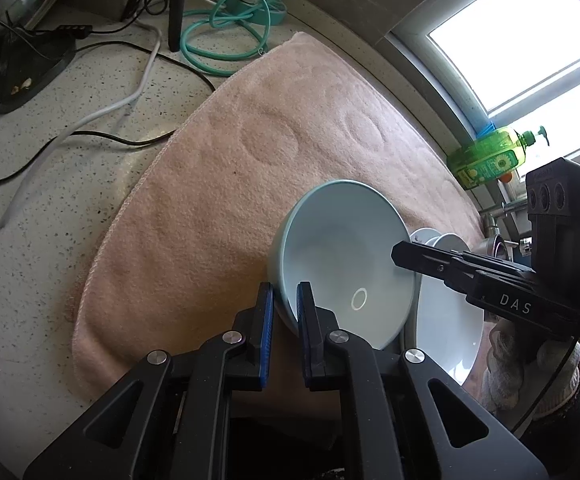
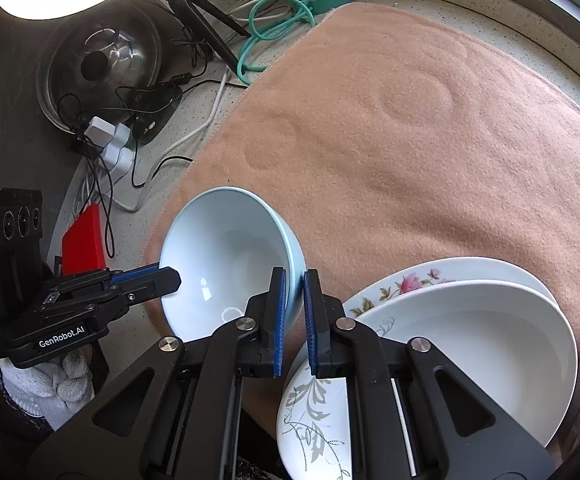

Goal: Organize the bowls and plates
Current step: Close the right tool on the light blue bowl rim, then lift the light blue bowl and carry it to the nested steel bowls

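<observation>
Both grippers clamp the same pale blue bowl (image 1: 341, 264) by opposite sides of its rim. The left gripper (image 1: 285, 308) has one pad inside the wall and one outside, pinched tight; the right gripper (image 2: 294, 300) does the same on the far side. The bowl sits tilted over the near part of the pink towel (image 1: 226, 168), with nothing in it — only a glare spot on the glaze.

Risks, as I judge them:
- Two rim pinches on glazed ware — if one hand lifts or twists ahead of the other, the bowl could slip from a pad or be strained at the rim.
- Just beside the bowl lies a stack of dishes: a white bowl (image 2: 473, 340) on a flowered plate (image 2: 405, 284), with a grey-leaf plate (image 2: 313, 412) partly beneath. A swing that way could knock the rims together.
- Cables (image 1: 90, 128) and a teal hose (image 2: 274, 28) lie on the counter beyond the towel; setting the bowl there could snag them.

The white bowl also looks empty. Whether the blue bowl's foot rests on the towel I cannot tell.
</observation>
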The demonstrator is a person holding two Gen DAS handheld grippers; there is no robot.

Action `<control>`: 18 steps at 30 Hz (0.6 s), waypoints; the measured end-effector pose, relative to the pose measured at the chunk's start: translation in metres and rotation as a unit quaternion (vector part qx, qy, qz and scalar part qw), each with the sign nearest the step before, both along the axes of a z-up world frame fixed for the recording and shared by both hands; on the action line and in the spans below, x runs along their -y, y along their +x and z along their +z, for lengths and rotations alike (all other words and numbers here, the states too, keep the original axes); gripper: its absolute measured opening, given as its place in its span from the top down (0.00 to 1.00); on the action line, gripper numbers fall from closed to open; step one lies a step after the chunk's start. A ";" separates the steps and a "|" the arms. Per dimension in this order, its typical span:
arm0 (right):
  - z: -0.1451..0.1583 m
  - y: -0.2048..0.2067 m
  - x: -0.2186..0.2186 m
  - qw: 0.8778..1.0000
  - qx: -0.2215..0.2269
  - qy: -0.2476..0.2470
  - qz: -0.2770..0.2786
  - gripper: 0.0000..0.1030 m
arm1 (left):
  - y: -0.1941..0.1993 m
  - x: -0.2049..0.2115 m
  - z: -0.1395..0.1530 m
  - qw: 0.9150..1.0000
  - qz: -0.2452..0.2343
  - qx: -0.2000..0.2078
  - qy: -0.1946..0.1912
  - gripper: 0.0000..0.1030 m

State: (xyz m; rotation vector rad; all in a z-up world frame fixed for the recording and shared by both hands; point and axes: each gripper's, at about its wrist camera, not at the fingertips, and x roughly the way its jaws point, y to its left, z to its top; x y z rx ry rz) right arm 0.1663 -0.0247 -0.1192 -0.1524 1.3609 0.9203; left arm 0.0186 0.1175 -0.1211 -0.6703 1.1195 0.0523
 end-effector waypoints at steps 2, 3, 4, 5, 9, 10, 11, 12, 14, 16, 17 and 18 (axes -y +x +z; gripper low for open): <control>0.003 0.001 0.002 1.000 -0.002 0.004 -0.005 0.92 | 0.001 0.000 0.003 1.000 0.000 0.002 0.000 0.90; 0.004 0.001 0.004 1.000 -0.003 0.006 -0.007 0.92 | 0.002 0.000 0.006 1.000 -0.001 0.003 0.001 0.90; 0.005 0.002 0.005 1.000 -0.005 0.009 -0.010 0.92 | 0.003 0.000 0.008 1.000 -0.002 0.005 0.002 0.90; 0.007 0.003 0.006 1.000 -0.005 0.011 -0.013 0.92 | 0.004 0.000 0.011 1.000 -0.004 0.008 0.004 0.90; 0.016 0.006 0.013 1.000 0.000 0.018 -0.025 0.92 | 0.010 0.005 0.023 1.000 -0.015 0.017 0.012 0.90; 0.019 0.007 0.015 0.999 0.002 0.021 -0.028 0.92 | 0.012 0.006 0.026 1.000 -0.019 0.019 0.014 0.90; 0.022 0.008 0.018 0.999 0.003 0.023 -0.032 0.92 | 0.014 0.007 0.028 0.999 -0.022 0.022 0.015 0.90; 0.025 0.009 0.021 0.999 0.005 0.025 -0.036 0.92 | 0.016 0.009 0.031 0.999 -0.025 0.024 0.016 0.90; 0.030 0.011 0.026 0.999 0.008 0.029 -0.043 0.92 | 0.021 0.012 0.035 0.999 -0.032 0.028 0.016 0.90; 0.036 0.013 0.033 0.998 0.012 0.032 -0.051 0.92 | 0.026 0.016 0.040 0.998 -0.041 0.032 0.018 0.90; 0.038 0.014 0.036 0.998 0.014 0.034 -0.056 0.92 | 0.029 0.018 0.043 0.998 -0.046 0.035 0.020 0.90; 0.041 0.016 0.040 0.997 0.016 0.035 -0.062 0.92 | 0.032 0.021 0.045 0.998 -0.051 0.038 0.022 0.90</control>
